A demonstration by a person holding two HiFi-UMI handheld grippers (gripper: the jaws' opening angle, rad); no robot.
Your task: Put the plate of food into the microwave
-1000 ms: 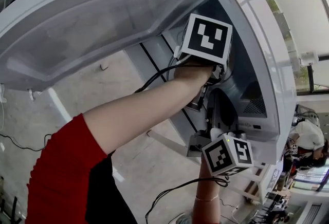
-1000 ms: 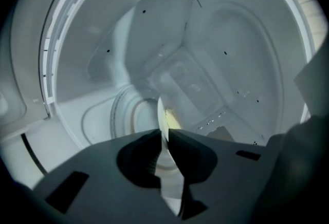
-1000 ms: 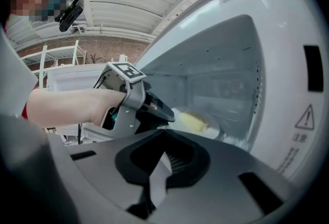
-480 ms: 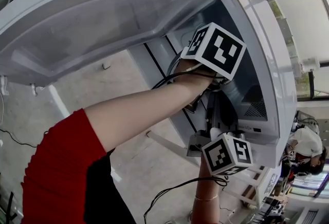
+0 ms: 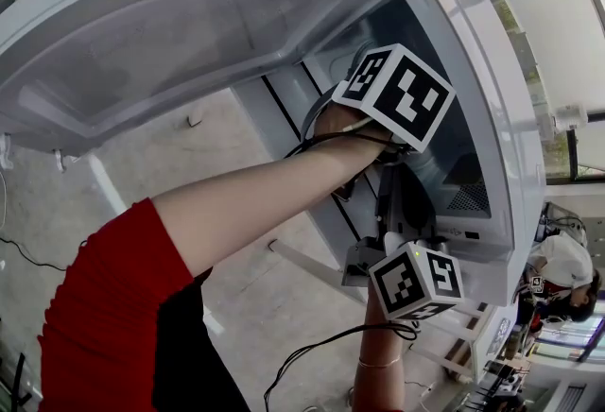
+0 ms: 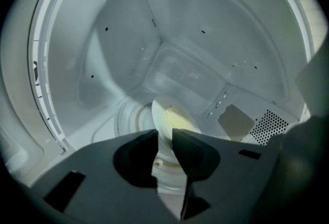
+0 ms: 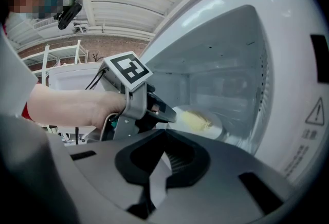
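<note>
The white microwave [image 5: 477,70] stands with its door [image 5: 189,42] swung wide. My left gripper [image 6: 165,138] reaches inside the cavity, and its jaws are opening. The rim of a white plate [image 6: 172,119] with yellow food lies in the gap between them, and the plate rests on the turntable [image 6: 126,117]. From the right gripper view, the left gripper [image 7: 170,114] sits at the near edge of the plate [image 7: 203,121]. My right gripper [image 7: 164,135] waits outside the opening, below the left arm, shut with nothing in it.
The open door [image 7: 72,81] juts out on the left of the cavity. Vent holes [image 6: 270,125] mark the inner side wall. Black cables [image 5: 321,349] hang under both arms over the floor [image 5: 161,164]. A person [image 5: 565,254] stands at the far right.
The left gripper's marker cube has shifted right and turned, going a little deeper into the microwave. The right gripper has barely moved.
</note>
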